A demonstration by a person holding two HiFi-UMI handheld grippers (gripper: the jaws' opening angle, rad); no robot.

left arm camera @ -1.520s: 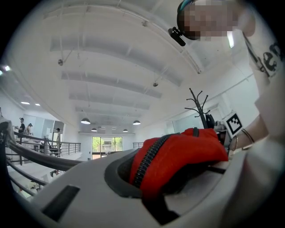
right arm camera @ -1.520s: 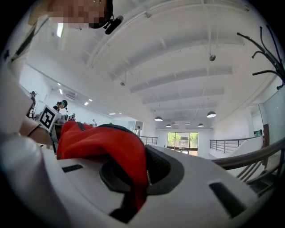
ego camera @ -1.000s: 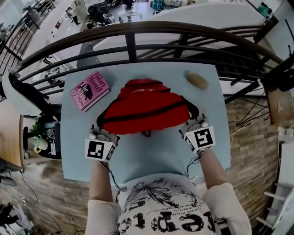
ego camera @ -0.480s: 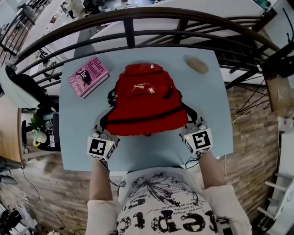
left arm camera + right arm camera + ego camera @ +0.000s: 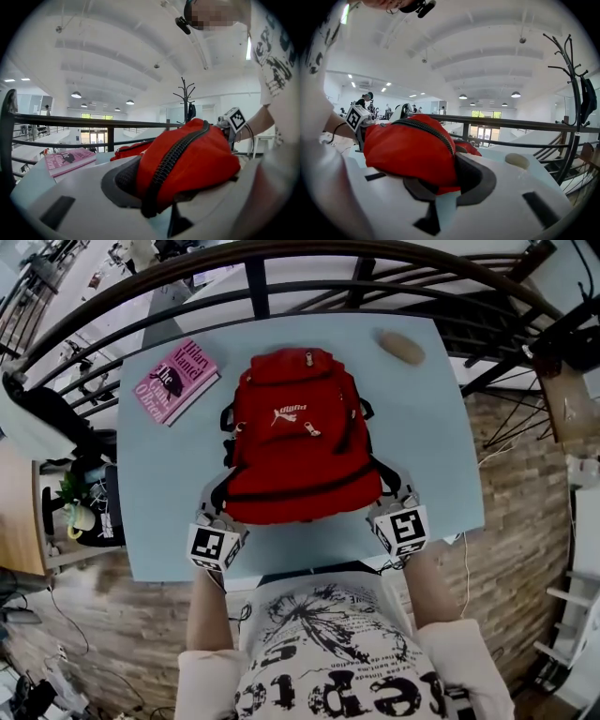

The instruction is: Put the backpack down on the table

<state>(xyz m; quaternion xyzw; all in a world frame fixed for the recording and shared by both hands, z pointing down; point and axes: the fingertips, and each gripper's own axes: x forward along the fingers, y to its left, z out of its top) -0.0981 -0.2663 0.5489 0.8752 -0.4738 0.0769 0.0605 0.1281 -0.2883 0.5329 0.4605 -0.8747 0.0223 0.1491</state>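
The red backpack (image 5: 298, 442) lies flat on the light blue table (image 5: 169, 484), front side up, with its bottom edge towards me. My left gripper (image 5: 217, 509) is at its near left corner. In the left gripper view the backpack's corner (image 5: 192, 159) still lies between the jaws, which are opening and look slack. At the near right corner sits my right gripper (image 5: 389, 493). Its jaws are easing open too, but red fabric (image 5: 408, 150) is still tucked between the pads (image 5: 480, 180). Both grippers rest low, close to the tabletop.
A pink book (image 5: 176, 381) lies at the table's far left corner, and a tan oval lump (image 5: 401, 347) at the far right. A dark railing (image 5: 262, 287) runs behind the table. The table's near edge is just behind the grippers. A coat stand (image 5: 576, 93) stands to the right.
The backpack came down from a raised, folded-over hold and now lies flat on the table. Both grippers sank with it, towards the near edge.
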